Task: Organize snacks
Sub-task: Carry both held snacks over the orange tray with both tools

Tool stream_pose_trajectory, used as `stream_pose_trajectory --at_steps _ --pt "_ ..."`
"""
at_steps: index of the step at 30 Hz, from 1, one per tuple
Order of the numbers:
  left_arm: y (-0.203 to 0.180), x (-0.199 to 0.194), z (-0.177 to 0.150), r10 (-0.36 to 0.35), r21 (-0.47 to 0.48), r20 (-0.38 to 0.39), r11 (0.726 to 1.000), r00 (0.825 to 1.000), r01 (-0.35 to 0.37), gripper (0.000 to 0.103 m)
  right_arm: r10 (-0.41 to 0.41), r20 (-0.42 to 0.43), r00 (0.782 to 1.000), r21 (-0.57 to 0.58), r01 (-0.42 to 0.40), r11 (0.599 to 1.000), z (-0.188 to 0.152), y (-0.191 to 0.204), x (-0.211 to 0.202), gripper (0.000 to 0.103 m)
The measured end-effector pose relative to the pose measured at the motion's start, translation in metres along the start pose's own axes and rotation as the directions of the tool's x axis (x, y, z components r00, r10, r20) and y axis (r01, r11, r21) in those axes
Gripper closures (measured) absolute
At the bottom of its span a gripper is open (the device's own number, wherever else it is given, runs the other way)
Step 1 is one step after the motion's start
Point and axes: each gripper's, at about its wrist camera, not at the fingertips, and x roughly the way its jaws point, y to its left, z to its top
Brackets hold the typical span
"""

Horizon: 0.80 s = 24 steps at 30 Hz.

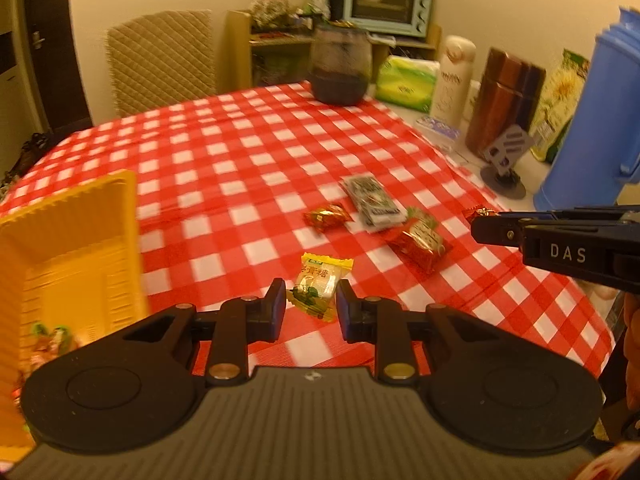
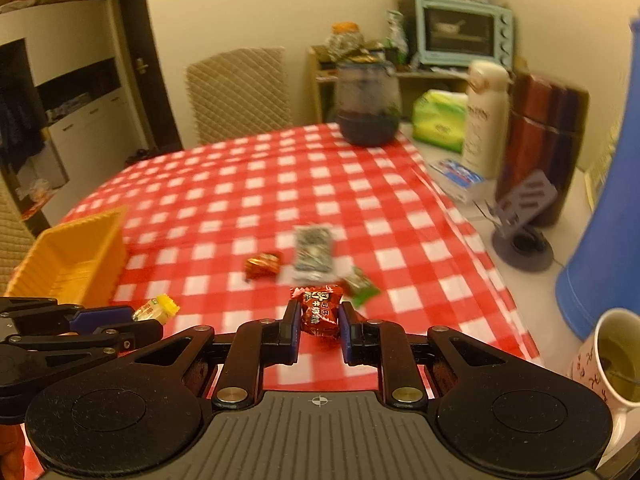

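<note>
My left claw [image 1: 311, 305] grips a yellow-wrapped candy [image 1: 318, 286], its two pads pressed against the wrapper's sides. My right claw [image 2: 319, 326] is clamped on a red-wrapped candy [image 2: 320, 312] in the same way. Both candies sit low over the bench [image 1: 224, 152], which carries a red-and-white checked cloth; I cannot tell whether either wrapper touches the cloth.

The landmark is the yellow tray [image 1: 76, 248], standing at the cloth's left edge. In the left wrist view it is just left of my left claw, and a few wrapped snacks [image 1: 50, 340] lie in its near end, blurred. In the right wrist view the tray [image 2: 76, 258] lies beyond and left of my left claw [image 2: 136, 320], which enters from the left with the yellow candy [image 2: 158, 309] at its tip.

Right of the tray, near mid-cloth, the loose snacks lie in a cluster: a small red-gold candy [image 1: 326, 216], a dark flat packet [image 1: 374, 200] just right of it, and a red-and-green packet [image 1: 420, 240] nearer the claw. My right claw [image 1: 484, 226] enters that view from the right with a red wrapper end [image 1: 478, 213] showing at its tip.

Farther from the tray, at the cloth's far edge, stands a dark glass jar [image 1: 340, 66]. Beyond the cloth's right edge are a white bottle [image 1: 454, 76], a brown canister [image 1: 504, 102], a blue jug [image 1: 592, 120], and a mug of tea [image 2: 612, 356].
</note>
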Motion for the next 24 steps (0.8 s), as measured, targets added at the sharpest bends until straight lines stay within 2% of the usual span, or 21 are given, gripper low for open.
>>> stream_pose_trajectory --at_steps 13,24 --pt "0.068 -0.083 -0.01 0.109 -0.102 0.074 0.99 0.991 -0.101 0.079 0.121 0.021 0.992 -0.086 -0.119 0.989 0.014 0.096 -0.027 0.083" --pt "0.128 -0.13 -0.029 0.203 -0.193 0.086 0.964 0.975 -0.184 0.079 0.217 -0.024 0.976 -0.162 -0.218 0.962 0.003 0.175 -0.019 0.083"
